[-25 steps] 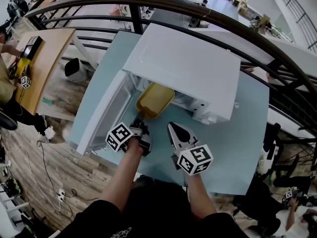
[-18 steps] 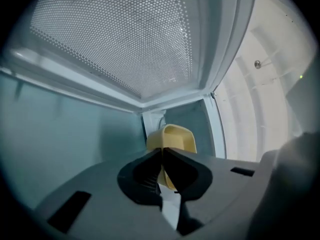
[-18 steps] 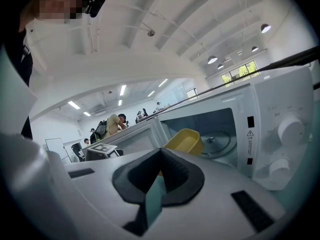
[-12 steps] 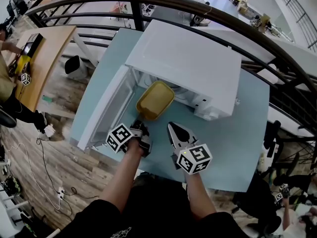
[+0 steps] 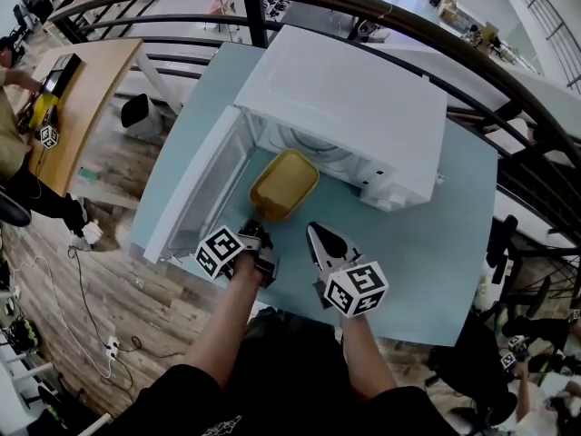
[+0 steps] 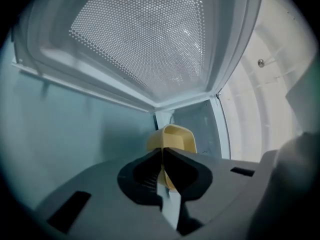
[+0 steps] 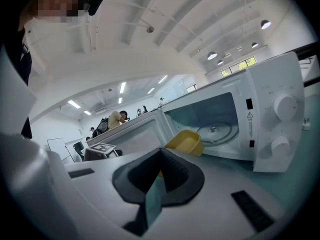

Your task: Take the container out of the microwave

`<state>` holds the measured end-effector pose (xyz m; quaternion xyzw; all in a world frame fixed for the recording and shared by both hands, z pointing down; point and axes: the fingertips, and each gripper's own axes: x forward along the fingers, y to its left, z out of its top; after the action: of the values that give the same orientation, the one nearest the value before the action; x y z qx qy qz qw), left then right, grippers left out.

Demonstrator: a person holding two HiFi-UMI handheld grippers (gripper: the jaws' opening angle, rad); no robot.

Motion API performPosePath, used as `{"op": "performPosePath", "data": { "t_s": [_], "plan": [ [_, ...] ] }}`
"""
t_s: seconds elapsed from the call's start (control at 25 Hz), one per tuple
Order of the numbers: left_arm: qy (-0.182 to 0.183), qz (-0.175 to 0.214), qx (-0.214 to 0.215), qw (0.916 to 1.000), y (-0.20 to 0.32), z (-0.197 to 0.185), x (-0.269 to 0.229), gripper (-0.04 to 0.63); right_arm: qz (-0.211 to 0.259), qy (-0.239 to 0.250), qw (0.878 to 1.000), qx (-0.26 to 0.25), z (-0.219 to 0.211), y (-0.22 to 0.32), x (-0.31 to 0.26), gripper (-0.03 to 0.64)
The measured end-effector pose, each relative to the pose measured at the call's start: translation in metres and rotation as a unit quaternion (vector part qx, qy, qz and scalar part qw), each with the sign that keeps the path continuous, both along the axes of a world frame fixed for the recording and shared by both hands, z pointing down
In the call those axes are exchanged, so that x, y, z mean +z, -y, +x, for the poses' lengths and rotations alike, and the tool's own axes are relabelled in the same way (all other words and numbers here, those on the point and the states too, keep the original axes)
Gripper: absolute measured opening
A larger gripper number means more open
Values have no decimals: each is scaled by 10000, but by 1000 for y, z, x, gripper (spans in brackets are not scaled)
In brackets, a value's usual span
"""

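The left gripper [image 5: 259,232] is clamped on the near rim of the yellow container [image 5: 284,184], which lies at its 12 o'clock in the mouth of the microwave [image 5: 345,107], presumably to be drawn out onto the table [image 5: 436,262]. The door [image 5: 204,184] is swung wide toward 9 o'clock. The right gripper [image 5: 320,236], at 3 o'clock, is held closed and empty, apparently kept clear. A warning-triangle label [image 7: 248,116] is seen on the control panel; its print cannot be read.

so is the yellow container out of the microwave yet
Nearly out: the container is at the open doorway, turntable bare behind it, left gripper clamped on its rim.
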<state>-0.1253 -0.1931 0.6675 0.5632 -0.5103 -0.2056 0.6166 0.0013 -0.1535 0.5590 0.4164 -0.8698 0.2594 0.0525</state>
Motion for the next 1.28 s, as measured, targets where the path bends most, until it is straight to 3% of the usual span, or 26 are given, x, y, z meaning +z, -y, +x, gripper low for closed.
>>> {"op": "performPosePath", "data": {
  "t_s": [1.28],
  "plan": [
    [216, -380, 7, 9990, -52, -20, 35, 28, -305, -37, 9995, -78, -22, -40, 30, 6]
  ]
}}
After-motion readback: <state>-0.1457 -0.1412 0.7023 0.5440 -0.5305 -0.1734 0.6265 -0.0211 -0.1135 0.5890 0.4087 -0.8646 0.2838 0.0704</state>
